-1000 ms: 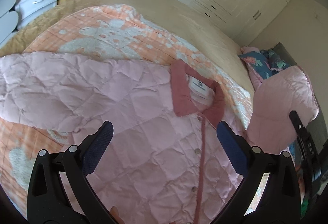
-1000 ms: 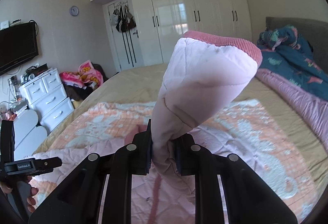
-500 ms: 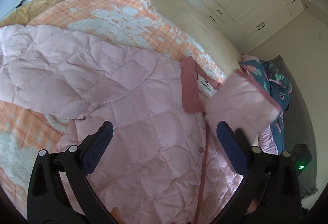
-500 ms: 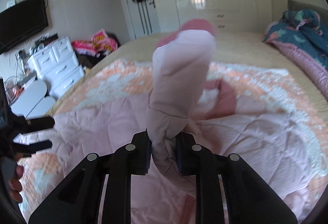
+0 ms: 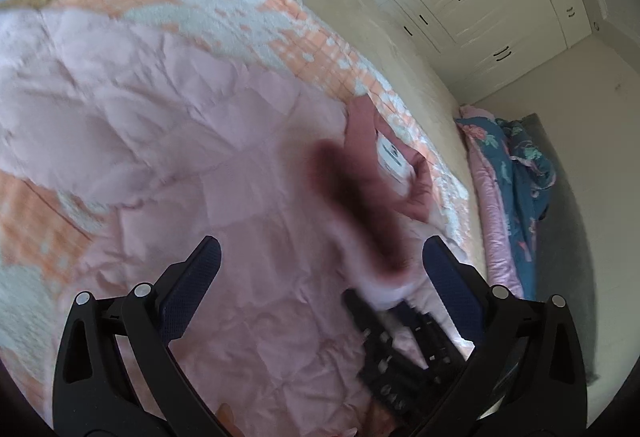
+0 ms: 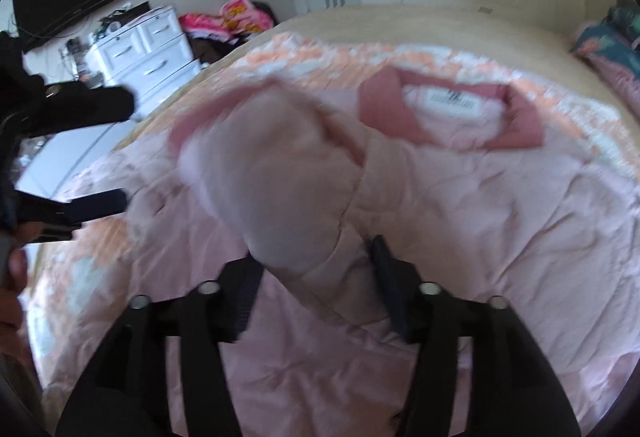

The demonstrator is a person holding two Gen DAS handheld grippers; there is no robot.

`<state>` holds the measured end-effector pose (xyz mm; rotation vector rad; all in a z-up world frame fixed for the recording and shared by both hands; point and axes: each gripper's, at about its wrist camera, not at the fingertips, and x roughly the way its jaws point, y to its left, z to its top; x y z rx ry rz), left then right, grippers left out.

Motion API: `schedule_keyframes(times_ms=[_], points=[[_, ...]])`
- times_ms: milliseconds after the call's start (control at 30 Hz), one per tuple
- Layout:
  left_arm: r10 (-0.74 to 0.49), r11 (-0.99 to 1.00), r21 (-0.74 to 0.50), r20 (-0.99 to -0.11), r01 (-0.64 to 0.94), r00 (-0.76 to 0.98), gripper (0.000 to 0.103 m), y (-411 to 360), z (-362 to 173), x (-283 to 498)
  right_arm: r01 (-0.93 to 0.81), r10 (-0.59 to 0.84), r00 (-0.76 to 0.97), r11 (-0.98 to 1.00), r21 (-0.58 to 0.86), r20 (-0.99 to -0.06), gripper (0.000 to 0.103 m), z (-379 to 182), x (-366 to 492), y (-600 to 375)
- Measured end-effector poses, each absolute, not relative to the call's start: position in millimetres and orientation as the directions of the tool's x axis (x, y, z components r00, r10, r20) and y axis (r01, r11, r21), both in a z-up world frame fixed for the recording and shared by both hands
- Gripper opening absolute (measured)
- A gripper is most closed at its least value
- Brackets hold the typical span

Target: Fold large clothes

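Right wrist view: the right gripper (image 6: 316,277) fills the lower centre of the frame, its jaws spread partway with the jacket's sleeve (image 6: 276,181) bunched between them. Whether the pads press the fabric or have just let go cannot be told through the blur. The sleeve's long axis runs from the jaws up and left across the frame, its darker pink cuff (image 6: 188,129) pointing toward the upper left, so it lies over the chest of the pink quilted jacket (image 6: 500,205). That placement looks like the sleeve-in fold: laying the arm across the body narrows the garment before the body is folded.

The jacket itself lies flat, front up, on the orange patterned blanket (image 6: 320,49) covering the bed. Its collar (image 6: 452,113) sits at upper right of the frame, so the body's length runs from there down toward the bottom edge.

Left wrist view shows the left gripper (image 5: 322,271) wide open and empty above the jacket's front, probably waiting to take the other sleeve, which lies spread out at the frame's left.
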<state>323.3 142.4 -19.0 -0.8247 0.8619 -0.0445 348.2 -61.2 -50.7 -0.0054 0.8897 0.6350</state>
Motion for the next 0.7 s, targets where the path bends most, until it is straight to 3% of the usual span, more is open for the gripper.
schedule_keyframes(times_ms=[100,133,333,433,467,500,567,633,700], points=[[-0.434,0.626,-0.727,-0.626,-0.283,0.648,0.095,142,-38,327,-0.508,0.598,0.432,0.78,0.365,-0.675,0.09,-37,337,-81],[-0.448,0.612,-0.735,-0.627,-0.292,0.637,0.095,141,-45,328,-0.503,0.606,0.444,0.778,0.376,-0.66,0.09,-32,333,-90],[-0.496,0.569,-0.748,-0.643,-0.341,0.584,0.094,125,-78,336,-0.424,0.516,0.551,0.85,0.313,-0.656,0.089,-12,321,-153],[-0.445,0.614,-0.707,-0.678,-0.351,0.585,0.093,114,-81,339,-0.364,0.46,0.58,0.885,0.292,-0.672,0.077,-12,321,-187],[-0.437,0.633,-0.694,-0.686,-0.342,0.582,0.087,110,-80,341,-0.331,0.428,0.596,0.902,0.278,-0.679,0.075,-11,322,-201],[-0.424,0.661,-0.674,-0.698,-0.331,0.577,0.066,105,-78,343,-0.306,0.405,0.609,0.913,0.269,-0.682,0.073,-12,324,-212],[-0.367,0.73,-0.607,-0.736,-0.314,0.569,0.037,95,-71,347,-0.252,0.353,0.631,0.936,0.247,-0.691,0.072,-13,326,-233],[-0.292,0.806,-0.525,-0.754,-0.272,0.589,0.019,84,-58,349,-0.188,0.297,0.652,0.955,0.23,-0.698,0.071,-13,330,-255],[-0.239,0.868,-0.453,-0.738,-0.202,0.632,0.012,72,-35,349,-0.137,0.256,0.667,0.965,0.222,-0.7,0.071,-11,331,-272]])
